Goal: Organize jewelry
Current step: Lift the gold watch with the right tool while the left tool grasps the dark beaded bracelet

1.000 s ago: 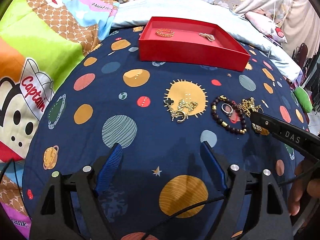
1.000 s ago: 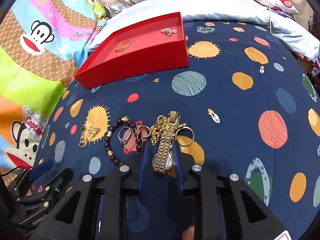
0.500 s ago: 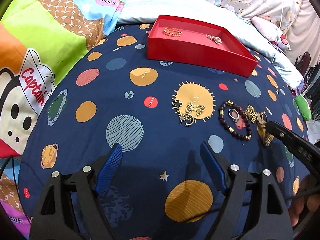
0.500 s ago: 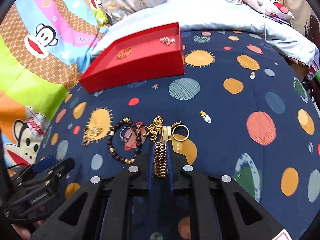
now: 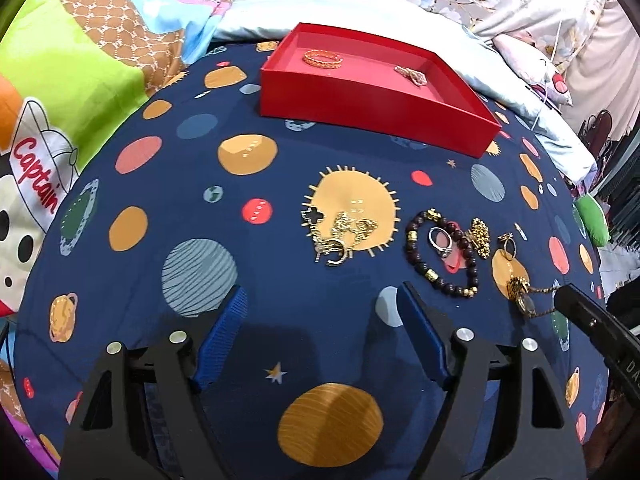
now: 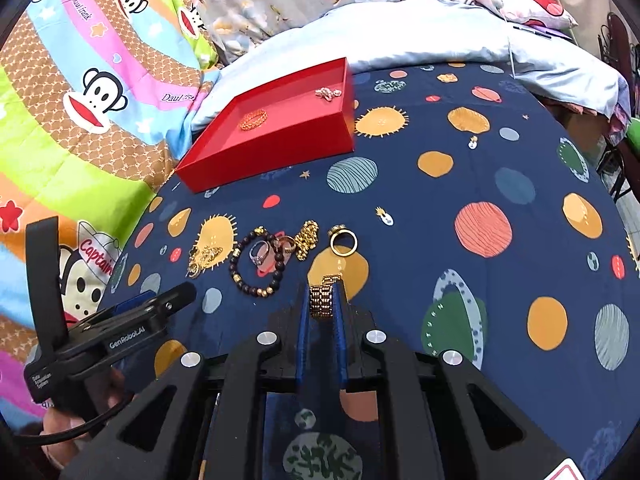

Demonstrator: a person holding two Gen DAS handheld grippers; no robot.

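Observation:
My right gripper (image 6: 322,300) is shut on a gold link watch (image 6: 322,299) and holds it above the bedspread; the watch hangs from it in the left wrist view (image 5: 522,294). My left gripper (image 5: 322,316) is open and empty, hovering near the front. On the spread lie a dark bead bracelet (image 6: 256,262) around a silver ring (image 6: 259,251), a gold chain (image 6: 307,238), a gold ring (image 6: 343,242) and a tangled gold necklace (image 5: 340,232). The red tray (image 5: 372,92) at the back holds a gold bangle (image 5: 322,59) and a small gold piece (image 5: 410,75).
The navy planet-print bedspread (image 6: 500,208) covers the bed. A cartoon monkey blanket (image 6: 72,92) lies to the left, and a pale blue pillow (image 6: 520,52) sits behind the tray. The bed edge drops off at the right.
My right gripper closed on the gold watch and lifted it back away from the pile. The left gripper pulled back slightly, staying open.

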